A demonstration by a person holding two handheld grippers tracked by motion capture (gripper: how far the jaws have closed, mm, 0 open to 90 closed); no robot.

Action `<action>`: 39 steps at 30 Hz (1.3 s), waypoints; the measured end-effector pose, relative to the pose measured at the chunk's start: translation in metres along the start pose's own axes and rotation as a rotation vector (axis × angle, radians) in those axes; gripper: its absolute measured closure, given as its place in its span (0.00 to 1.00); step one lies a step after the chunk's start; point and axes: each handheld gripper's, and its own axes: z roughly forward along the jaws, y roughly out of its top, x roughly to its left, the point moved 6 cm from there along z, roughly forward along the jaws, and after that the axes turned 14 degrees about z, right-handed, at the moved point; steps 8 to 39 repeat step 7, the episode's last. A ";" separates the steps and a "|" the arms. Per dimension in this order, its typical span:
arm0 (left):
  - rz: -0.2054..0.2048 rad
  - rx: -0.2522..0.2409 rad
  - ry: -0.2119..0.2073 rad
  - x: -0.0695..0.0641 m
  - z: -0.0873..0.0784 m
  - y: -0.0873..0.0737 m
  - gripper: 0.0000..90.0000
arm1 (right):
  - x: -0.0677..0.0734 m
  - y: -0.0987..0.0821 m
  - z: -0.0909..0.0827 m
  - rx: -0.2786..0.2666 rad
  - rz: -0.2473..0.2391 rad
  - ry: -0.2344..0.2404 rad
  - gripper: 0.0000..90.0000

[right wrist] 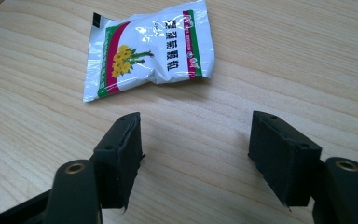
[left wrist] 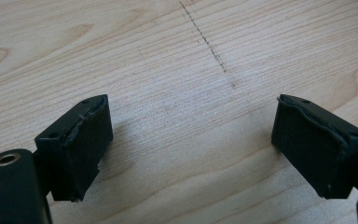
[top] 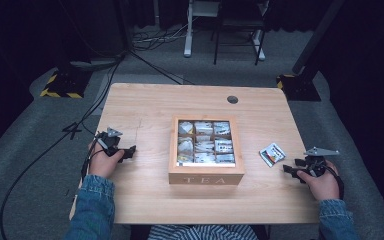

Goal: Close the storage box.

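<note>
A wooden box marked TEA (top: 206, 172) stands in the middle of the table, its compartments packed with several white tea sachets. One loose white sachet (top: 272, 154) (right wrist: 150, 49) with red and green stripes and yellow flowers lies flat on the wood to the box's right. My right gripper (top: 288, 171) (right wrist: 195, 158) is low over the table just short of that sachet, jaws apart with bare wood between them. My left gripper (top: 128, 152) (left wrist: 191, 149) rests left of the box, jaws wide over bare wood with nothing between them.
The wooden table (top: 150, 107) has a round cable hole (top: 232, 99) at its far right. Dark floor, cables and stand bases surround it. A thin dark scratch (left wrist: 205, 39) runs across the wood ahead of the left gripper.
</note>
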 end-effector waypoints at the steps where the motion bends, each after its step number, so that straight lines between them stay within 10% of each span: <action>1: -0.001 -0.001 -0.001 0.000 0.000 0.000 0.14 | 0.000 0.000 0.000 0.000 -0.004 -0.001 0.39; 39: 0.003 -0.001 -0.008 -0.001 0.001 0.001 0.14 | 0.001 -0.002 0.001 -0.013 -0.015 -0.001 0.38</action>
